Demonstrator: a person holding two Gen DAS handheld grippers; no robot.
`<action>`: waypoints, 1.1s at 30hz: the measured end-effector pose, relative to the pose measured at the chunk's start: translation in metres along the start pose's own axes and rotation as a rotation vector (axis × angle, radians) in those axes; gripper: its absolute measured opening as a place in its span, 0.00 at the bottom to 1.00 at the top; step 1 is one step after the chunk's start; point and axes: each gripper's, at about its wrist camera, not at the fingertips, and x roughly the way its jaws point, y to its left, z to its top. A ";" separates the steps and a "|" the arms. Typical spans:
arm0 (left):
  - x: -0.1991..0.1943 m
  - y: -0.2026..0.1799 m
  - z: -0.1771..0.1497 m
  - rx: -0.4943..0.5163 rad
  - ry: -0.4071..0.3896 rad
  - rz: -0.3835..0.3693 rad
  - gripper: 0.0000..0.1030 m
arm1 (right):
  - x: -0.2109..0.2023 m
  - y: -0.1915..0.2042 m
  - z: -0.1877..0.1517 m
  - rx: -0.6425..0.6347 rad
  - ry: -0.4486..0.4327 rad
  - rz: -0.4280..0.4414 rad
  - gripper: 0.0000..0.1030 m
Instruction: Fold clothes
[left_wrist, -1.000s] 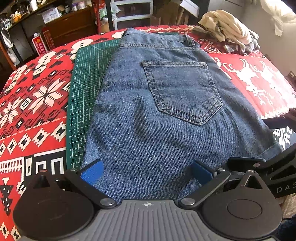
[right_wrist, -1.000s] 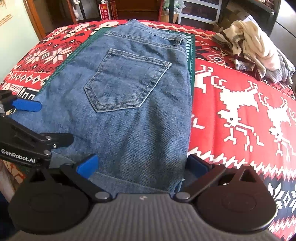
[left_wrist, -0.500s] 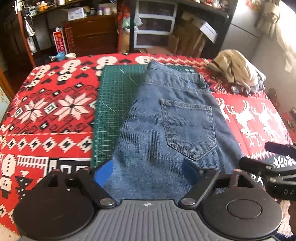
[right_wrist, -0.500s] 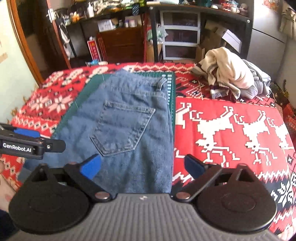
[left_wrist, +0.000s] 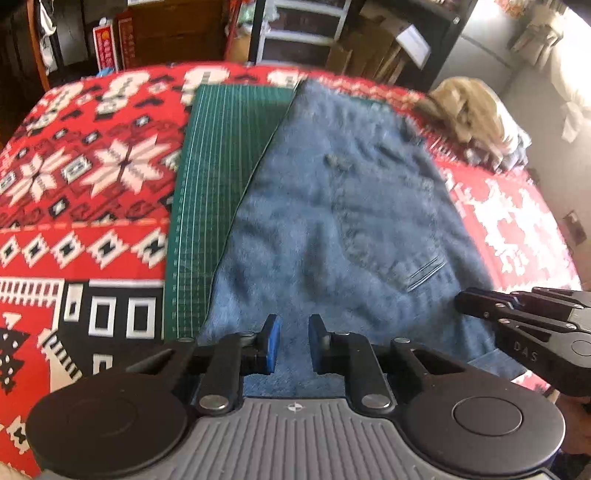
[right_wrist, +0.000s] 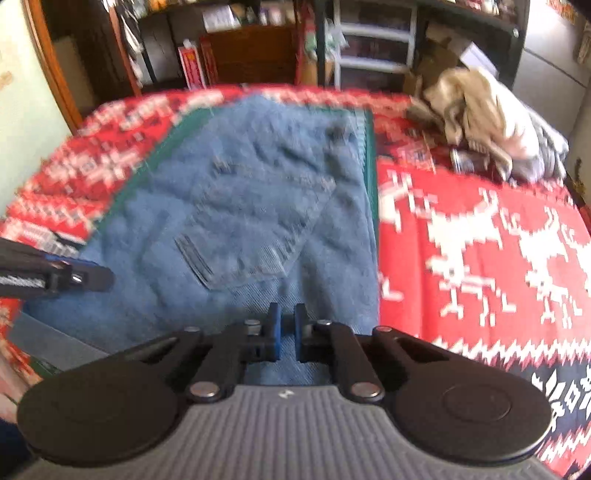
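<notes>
In the left wrist view the folded jeans (left_wrist: 332, 229) lay flat, back pocket up, partly on a green cutting mat (left_wrist: 221, 177) that rested on the red patterned cloth (left_wrist: 81, 192) covering the counter; the left tool (left_wrist: 291, 343) hung over the near edge of the denim, its blue pads drawn close with a narrow gap between them and no cloth seen in that gap; whether the pads touched the denim beneath could not be told; the right tool (left_wrist: 517, 314) reached in from the right edge, over the near right corner of the jeans, its tips cut off by the frame; a heap of pale clothes (left_wrist: 476, 114) sat at the far right of the counter, well apart from the jeans; shelving and boxes (left_wrist: 373, 40) stood behind; the whole picture was smeared by blur, so the pocket stitching was hard to make out.

In the right wrist view the jeans (right_wrist: 258, 206) filled the middle, a strip of mat (right_wrist: 369, 155) showing along their right side; the right tool (right_wrist: 286, 332) had its pads nearly together with only a slim slit left, nothing visibly caught; the left tool (right_wrist: 66, 277) entered from the left edge, mostly cut off; the pale clothes (right_wrist: 487, 122) lay far right; plastic drawers (right_wrist: 373, 48) stood behind; blur hid the fine detail.
</notes>
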 end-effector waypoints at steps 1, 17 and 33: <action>0.003 0.001 -0.003 0.005 0.011 0.011 0.16 | -0.002 -0.002 -0.004 -0.007 -0.009 0.002 0.03; -0.007 0.019 -0.021 0.050 0.005 0.038 0.16 | -0.031 -0.037 -0.043 0.081 -0.001 0.058 0.00; -0.021 0.039 -0.023 0.036 0.031 0.019 0.08 | -0.032 -0.055 -0.038 0.149 0.037 0.026 0.10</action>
